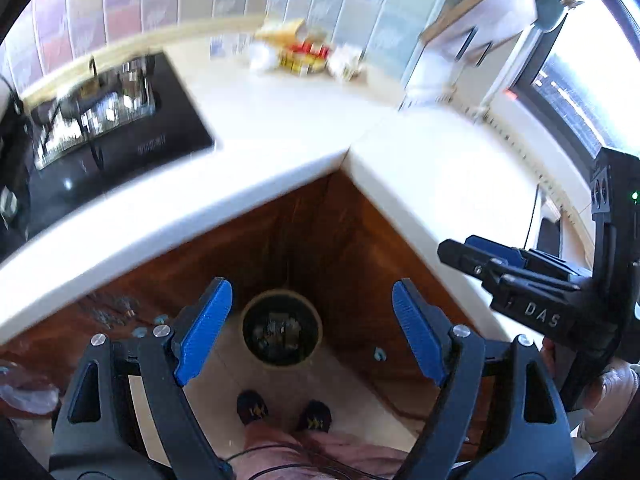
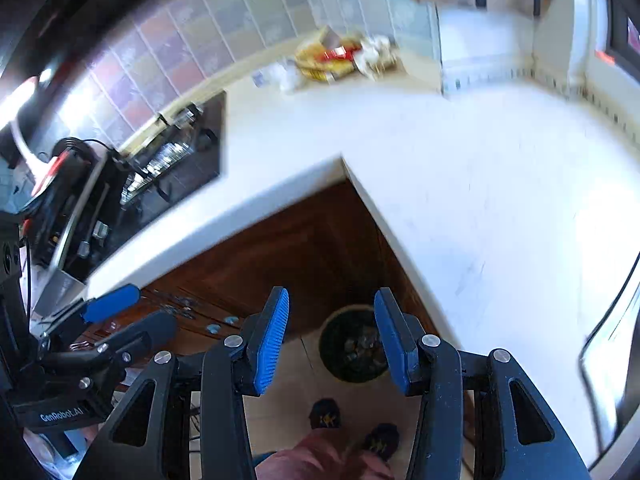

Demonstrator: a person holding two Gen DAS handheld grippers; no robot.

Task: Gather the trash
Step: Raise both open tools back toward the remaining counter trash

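While both grippers are hanging over the floor in the inner corner of the L-shaped countertop (image 1: 280, 132), neither one is carrying anything. The left gripper (image 1: 312, 332) is holding its blue fingers wide apart, and the round bin (image 1: 282, 330) on the floor is showing in the gap between them, with dark, blurred contents inside. The right gripper (image 2: 330, 336) is likewise standing with its fingers apart and empty, slightly narrower, and in its view the same bin (image 2: 352, 346) is lying just beneath, partly behind the right-hand finger.

The trash pile (image 1: 298, 54) is sitting well beyond the bin, on the countertop at its far corner against the tiled wall: a jumble of yellow and red wrappers with white crumpled paper on either side. The right wrist view is showing the same trash pile (image 2: 340, 58), too blurred to separate piece by piece. A black hob (image 1: 120, 120) is lying on the countertop to the left of the pile.

Judging from this, the work is sitting between a drop at the bin and the next pick, and much of the pile is remaining to be cleared. The next move is calling for one gripper to be lifted above the countertop edge, carried across the bare white surface to the pile, and brought down around a single wrapper with fingers kept open until they are straddling it. Light, crumpled pieces are likely to slide or spring, so a low, square approach seems wise.
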